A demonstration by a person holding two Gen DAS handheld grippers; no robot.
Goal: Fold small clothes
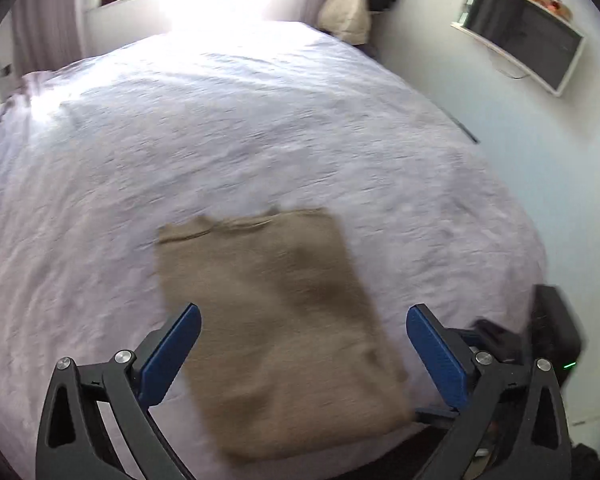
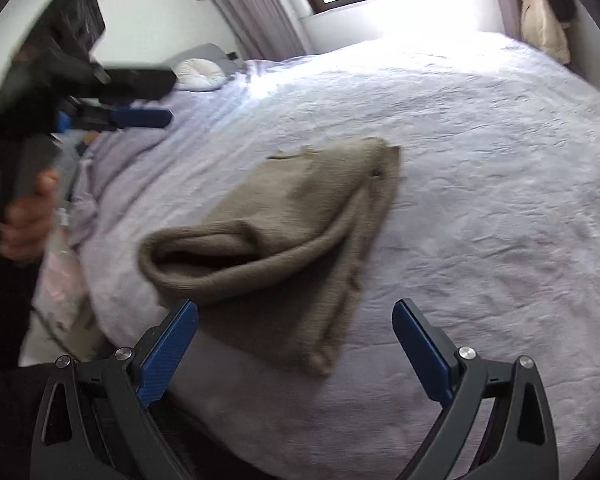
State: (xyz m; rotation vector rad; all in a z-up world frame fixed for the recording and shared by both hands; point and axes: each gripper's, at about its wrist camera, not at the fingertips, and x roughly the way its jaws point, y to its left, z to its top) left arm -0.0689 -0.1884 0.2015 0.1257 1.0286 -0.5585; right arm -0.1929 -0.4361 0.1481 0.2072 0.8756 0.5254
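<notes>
A tan knitted garment [image 1: 276, 320] lies folded into a rough rectangle on the pale lilac bedsheet [image 1: 260, 140], near the bed's front edge. My left gripper [image 1: 304, 316] hovers above its near half, jaws wide open, touching nothing. In the right wrist view the garment [image 2: 284, 240] shows a rounded, slightly gaping fold at its near left end. My right gripper [image 2: 296, 308] is open just short of that end, with nothing between its pads. At the upper left of that view a hand [image 2: 28, 216] holds the left tool, one of its blue fingers [image 2: 144, 118] showing.
The sheet [image 2: 480, 200] stretches wide beyond the garment. A white pillow [image 2: 200, 72] lies at the bed's far left. A wall screen [image 1: 524, 48] hangs on the right. A pale bag [image 1: 346, 8] hangs by the window. Pinkish bagged items [image 2: 60, 280] sit beside the bed.
</notes>
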